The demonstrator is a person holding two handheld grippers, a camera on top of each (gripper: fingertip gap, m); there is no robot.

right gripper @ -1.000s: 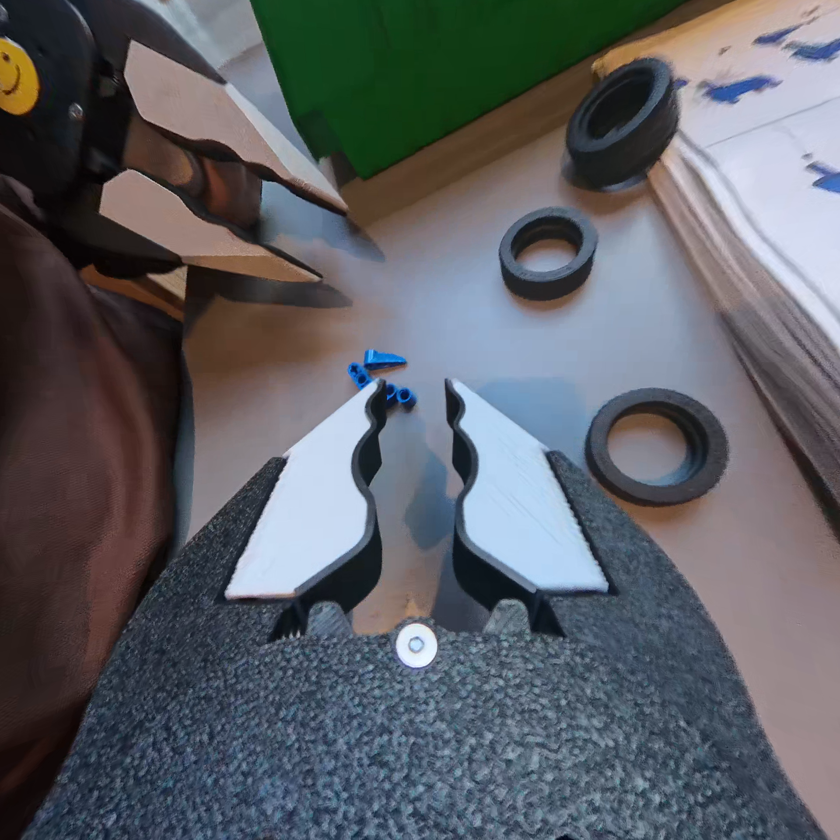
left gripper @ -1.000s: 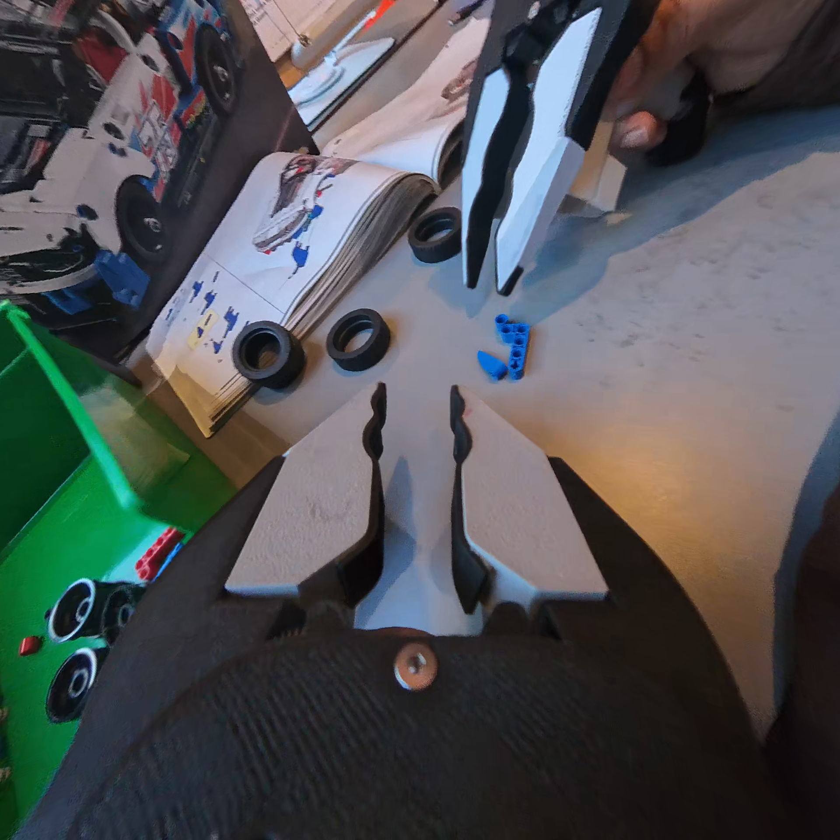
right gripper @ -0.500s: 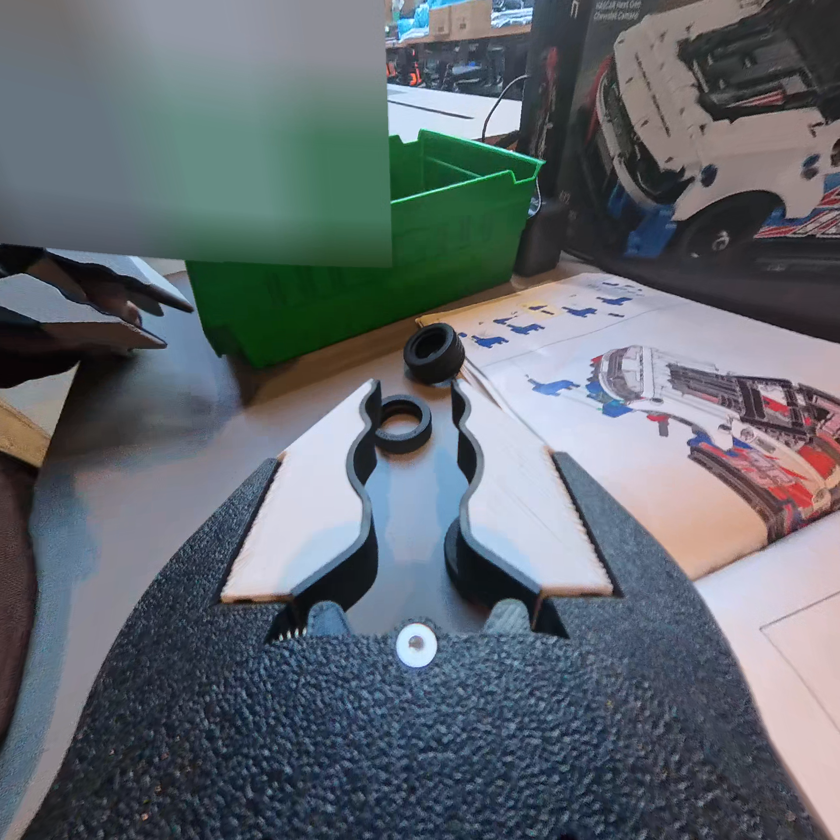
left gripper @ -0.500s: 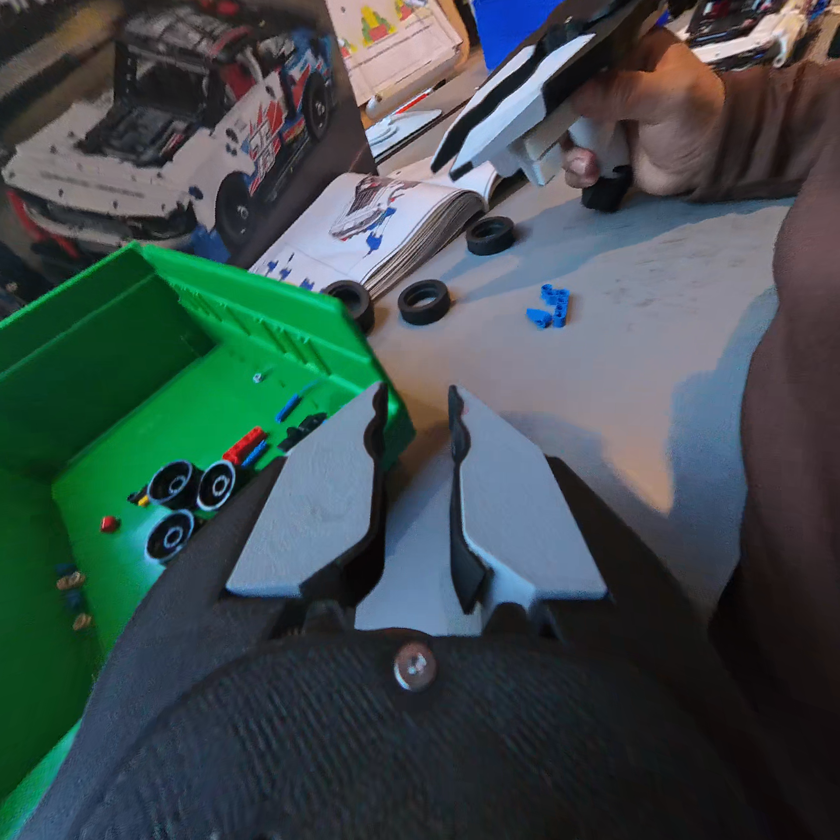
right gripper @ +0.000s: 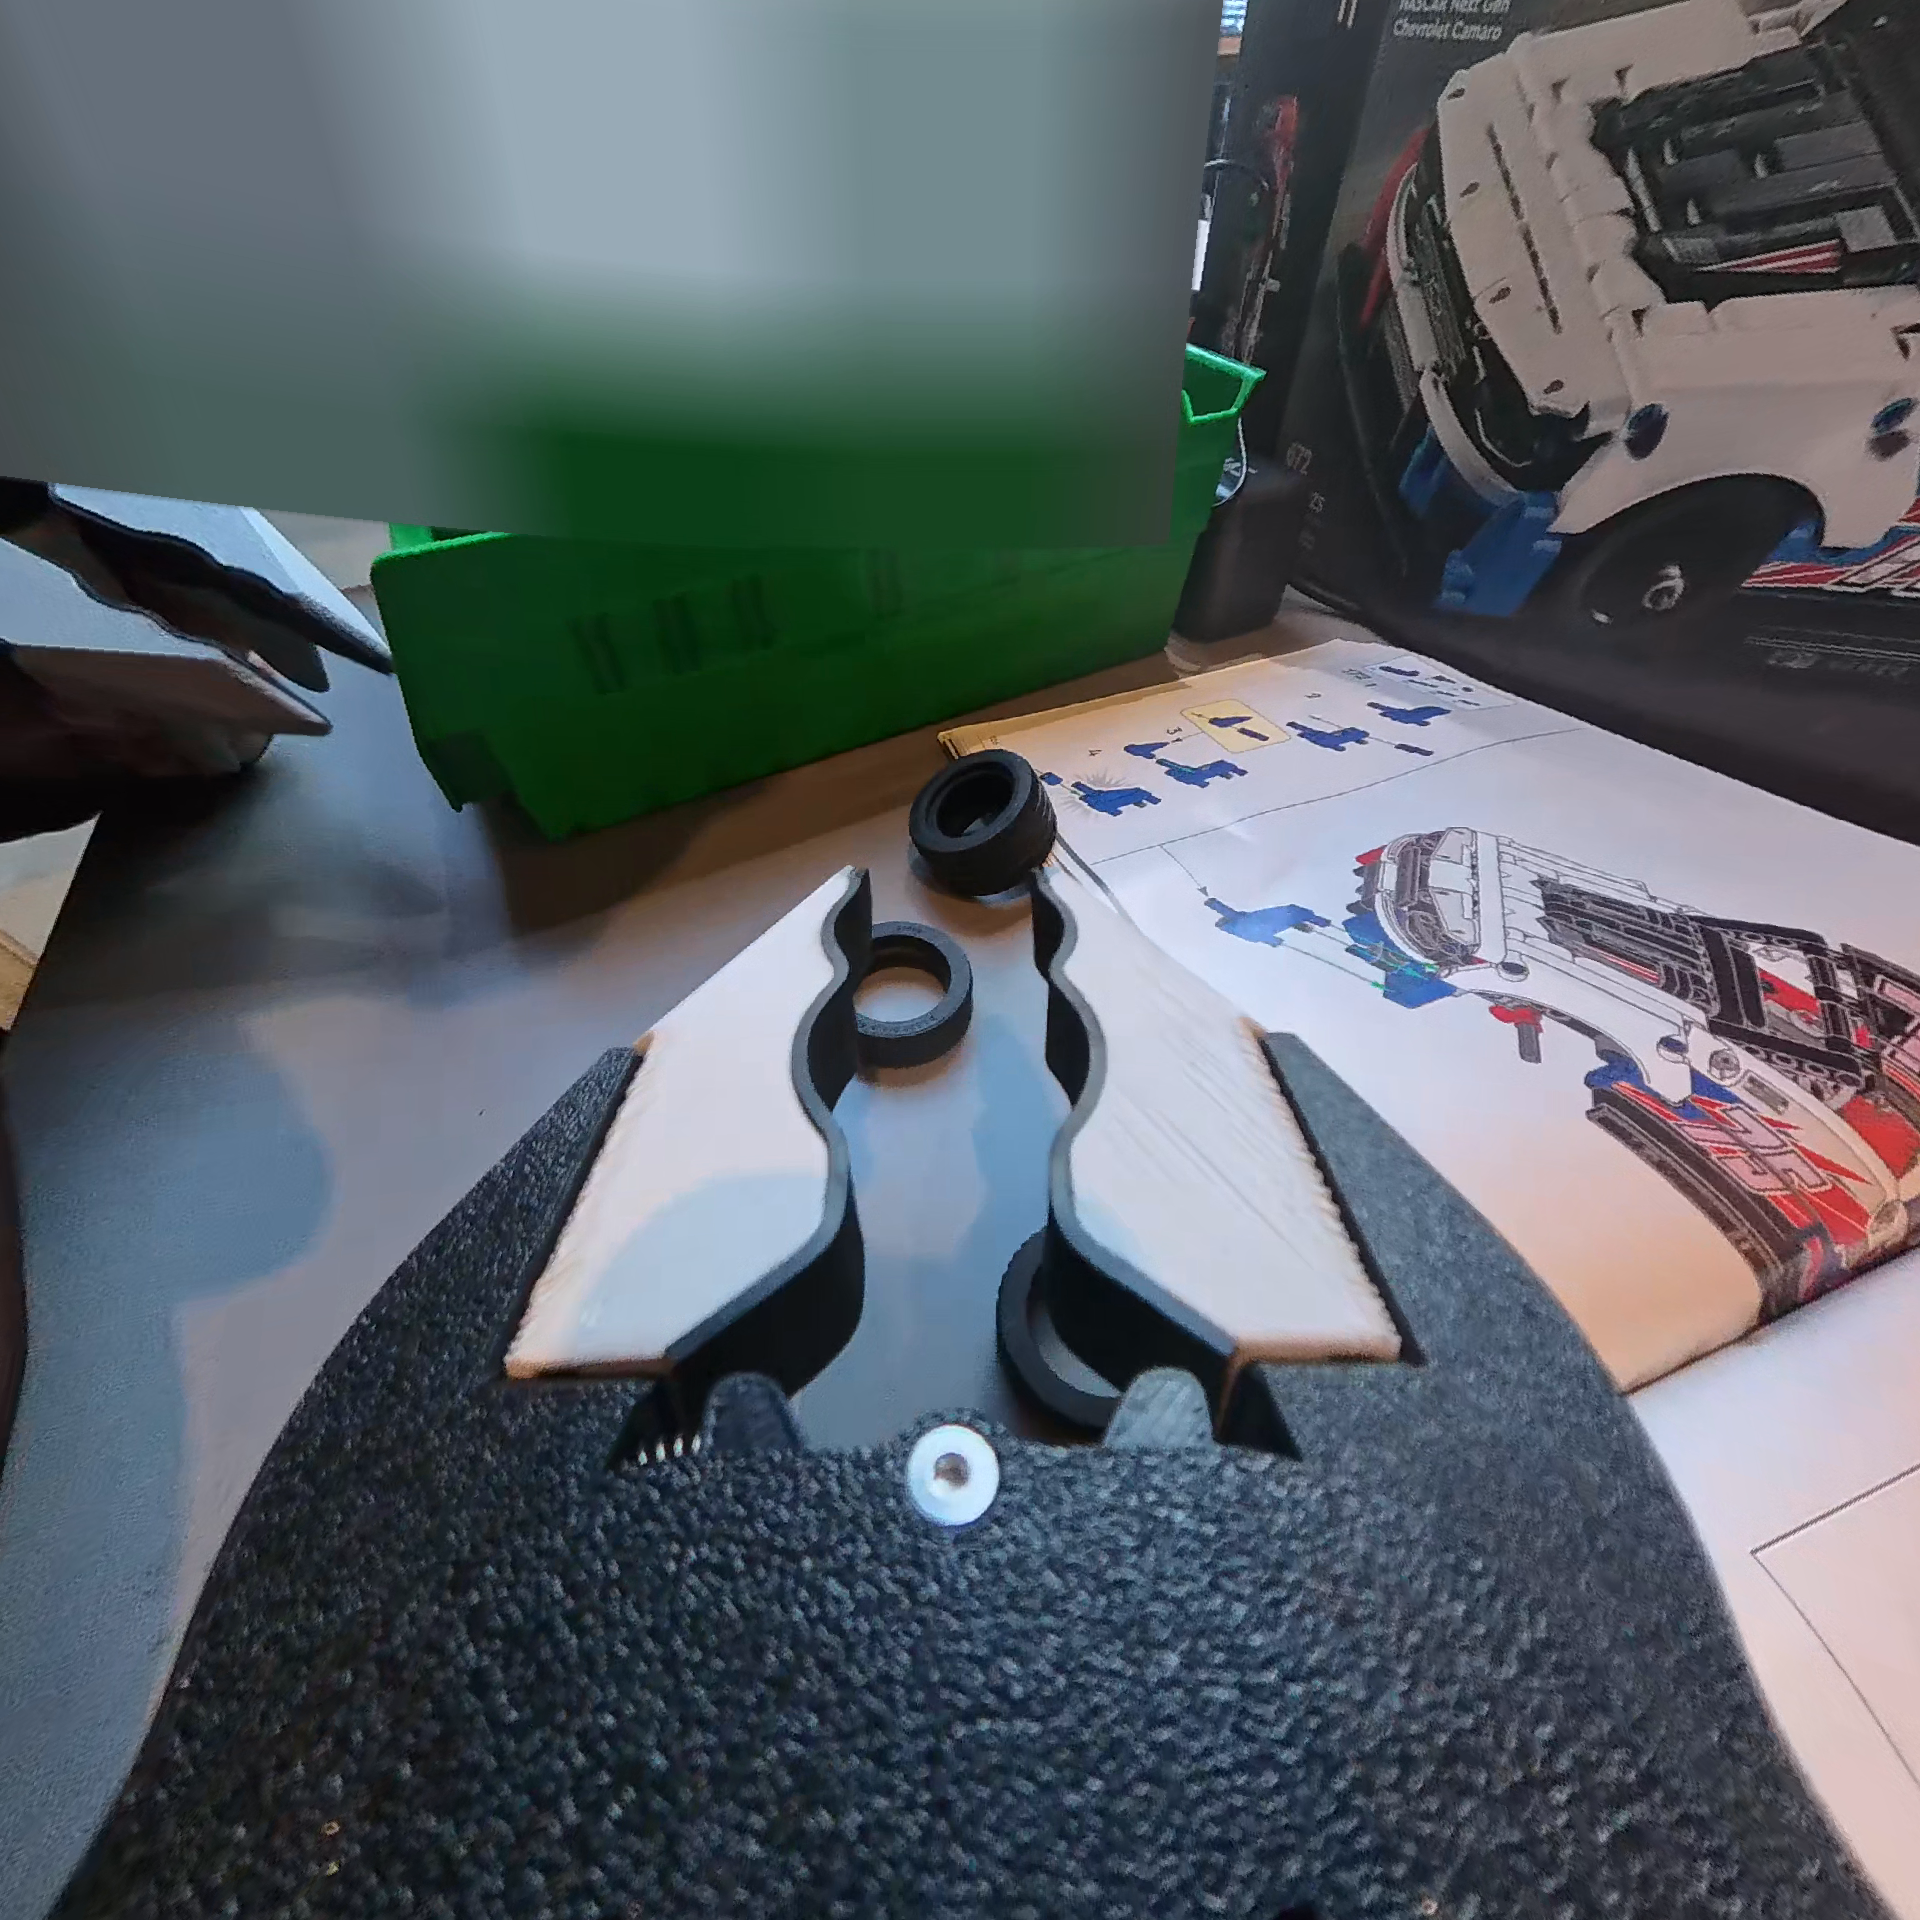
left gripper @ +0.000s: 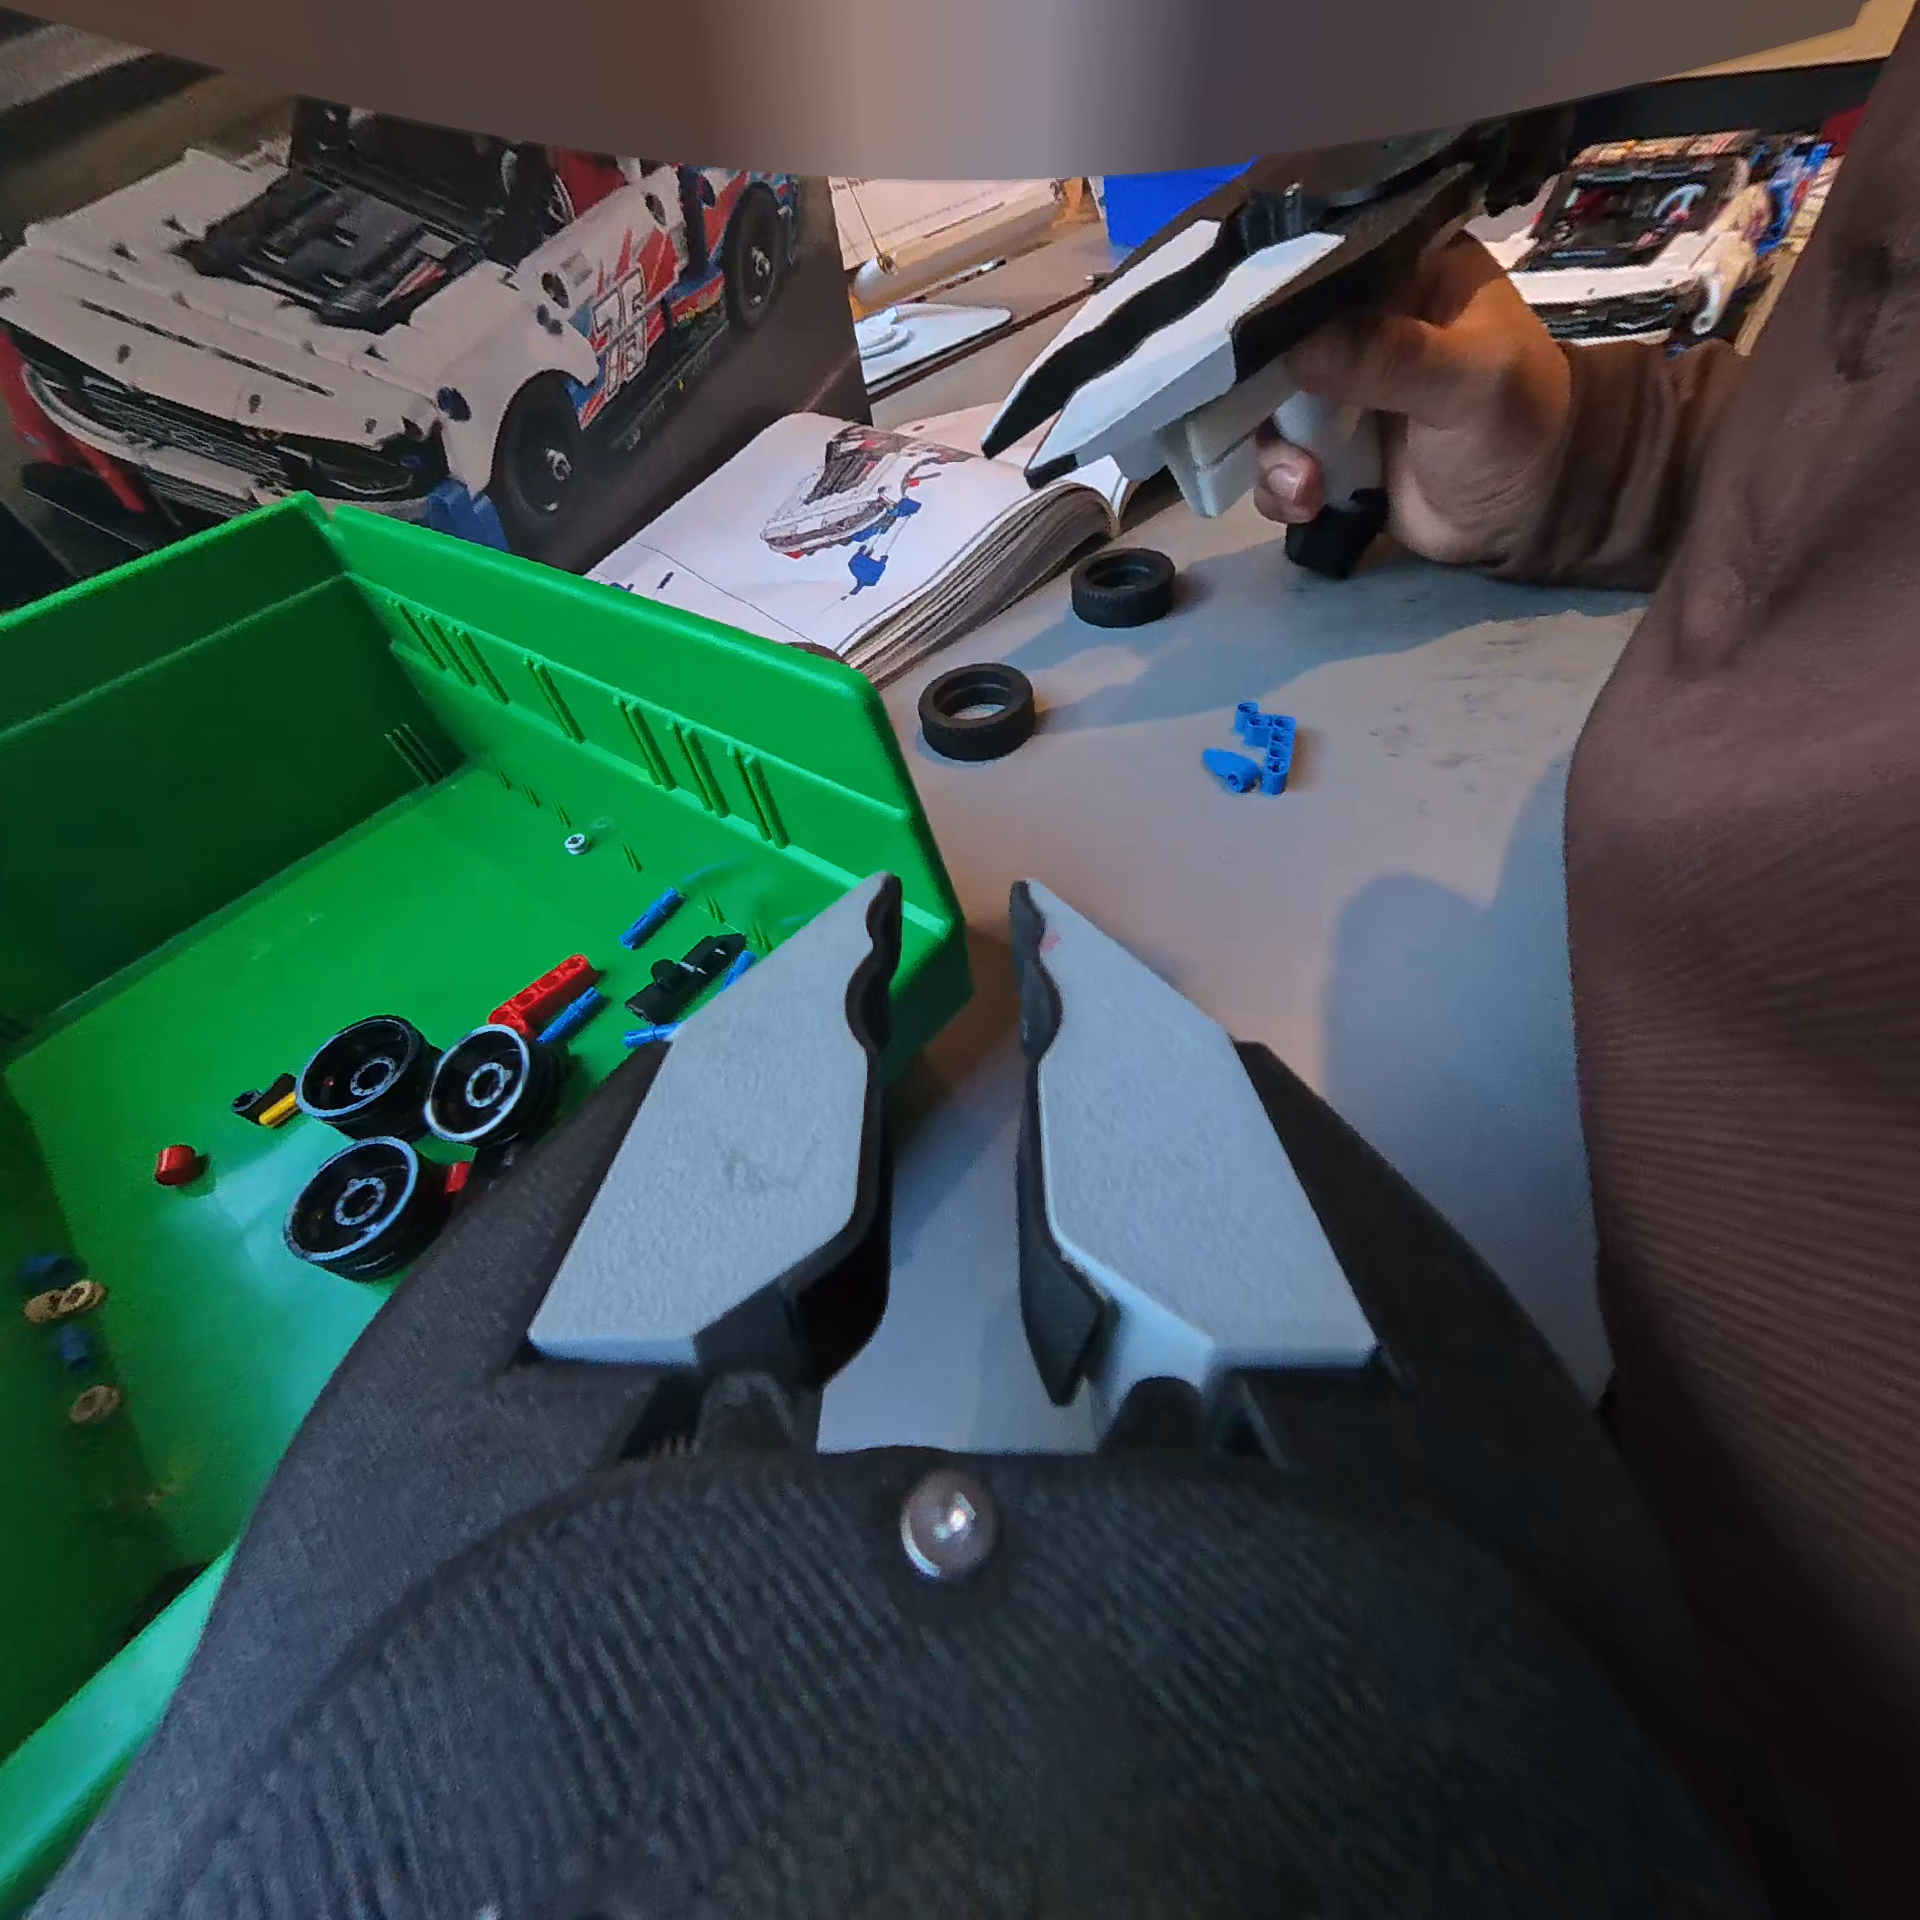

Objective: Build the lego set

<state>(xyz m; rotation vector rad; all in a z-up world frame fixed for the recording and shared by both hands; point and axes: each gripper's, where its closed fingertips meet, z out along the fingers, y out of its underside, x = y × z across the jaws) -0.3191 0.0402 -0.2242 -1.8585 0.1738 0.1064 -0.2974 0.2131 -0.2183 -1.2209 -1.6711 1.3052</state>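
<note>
Flat: blue lego piece (left gripper: 1270, 750), pointing away.

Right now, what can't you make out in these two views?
- Third tyre, right wrist view: mostly hidden under the right tongs.
- Green bin top, right wrist view: covered by an added blur patch.
- Small tan pieces in the bin, left wrist view: too small to identify.
- Bin's near-left corner, left wrist view: cut off by the frame edge and the left tongs.

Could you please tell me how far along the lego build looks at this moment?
Early. Done: a small blue assembly lies on the table. In hand: nothing; left tongs and right tongs are open. Left: rubber tyres lie loose, wheel rims sit in the green bin.
</note>
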